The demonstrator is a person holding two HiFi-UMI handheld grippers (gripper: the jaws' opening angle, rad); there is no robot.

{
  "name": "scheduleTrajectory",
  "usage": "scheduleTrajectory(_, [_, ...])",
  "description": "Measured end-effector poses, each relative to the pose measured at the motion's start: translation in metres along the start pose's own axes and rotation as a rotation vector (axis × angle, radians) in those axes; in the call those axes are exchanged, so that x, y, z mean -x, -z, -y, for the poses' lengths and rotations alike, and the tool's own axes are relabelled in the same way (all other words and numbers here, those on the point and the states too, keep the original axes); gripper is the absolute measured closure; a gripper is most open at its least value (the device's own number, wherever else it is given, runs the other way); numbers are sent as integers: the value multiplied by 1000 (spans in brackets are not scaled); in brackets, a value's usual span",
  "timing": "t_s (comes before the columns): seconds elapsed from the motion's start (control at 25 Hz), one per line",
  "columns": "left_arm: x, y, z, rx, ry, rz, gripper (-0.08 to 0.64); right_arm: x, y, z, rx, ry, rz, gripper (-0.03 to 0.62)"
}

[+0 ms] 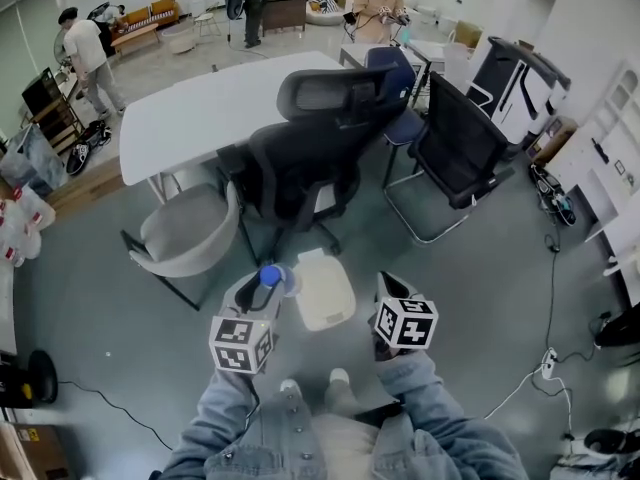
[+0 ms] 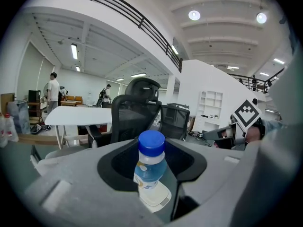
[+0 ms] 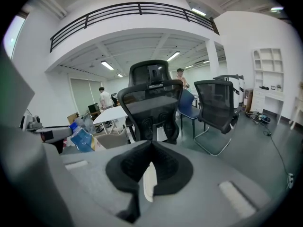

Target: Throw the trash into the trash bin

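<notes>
We cannot read the bottle's (image 2: 150,162) label. Only a white sliver shows through the slit of the right gripper (image 1: 392,290), whose jaws are nearly together and empty. Both grippers point forward and slightly down, flanking the white trash bin (image 1: 325,293). The left gripper (image 1: 268,280) clamps the clear, blue-capped bottle upright, just beside the bin's left edge.

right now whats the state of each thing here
bottle: upright, blue cap on, between the left gripper's jaws
left gripper: shut on the bottle
right gripper: jaws nearly together; white sliver in the slit, unclear what
trash bin: on the floor, lid down
</notes>
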State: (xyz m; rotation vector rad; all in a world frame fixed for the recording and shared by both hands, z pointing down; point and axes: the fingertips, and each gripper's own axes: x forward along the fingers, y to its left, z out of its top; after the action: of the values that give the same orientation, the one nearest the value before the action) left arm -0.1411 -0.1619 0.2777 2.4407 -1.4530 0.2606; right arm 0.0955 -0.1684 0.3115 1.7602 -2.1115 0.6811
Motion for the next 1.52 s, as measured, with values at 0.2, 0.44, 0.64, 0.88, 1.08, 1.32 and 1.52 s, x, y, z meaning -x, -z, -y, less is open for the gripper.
scheduleTrajectory(0.2, [-13, 10, 7, 14, -16, -28, 380, -6, 1, 22, -10, 4, -7, 589])
scheduleTrajectory(0.44, [-26, 43, 1, 37, -48, -89, 380, -25, 29, 50, -41, 11, -51, 589])
scheduleTrajectory(0.64, [-33, 82, -4, 71, -83, -122, 380, -43, 64, 69, -28, 0, -100, 589])
scheduleTrajectory(0.88, [-44, 141, -16, 103, -122, -188, 380, -80, 119, 86, -17, -9, -166, 589])
scheduleTrajectory(1.08, [-52, 205, -27, 141, -157, -234, 380, -111, 176, 88, 0, -27, -224, 589])
scheduleTrajectory(1.32, [-66, 279, -39, 197, -202, -265, 380, -140, 246, 88, 29, -47, -282, 589])
scheduleTrajectory(1.52, [-72, 313, -47, 210, -207, -284, 380, -163, 288, 90, 37, -53, -337, 589])
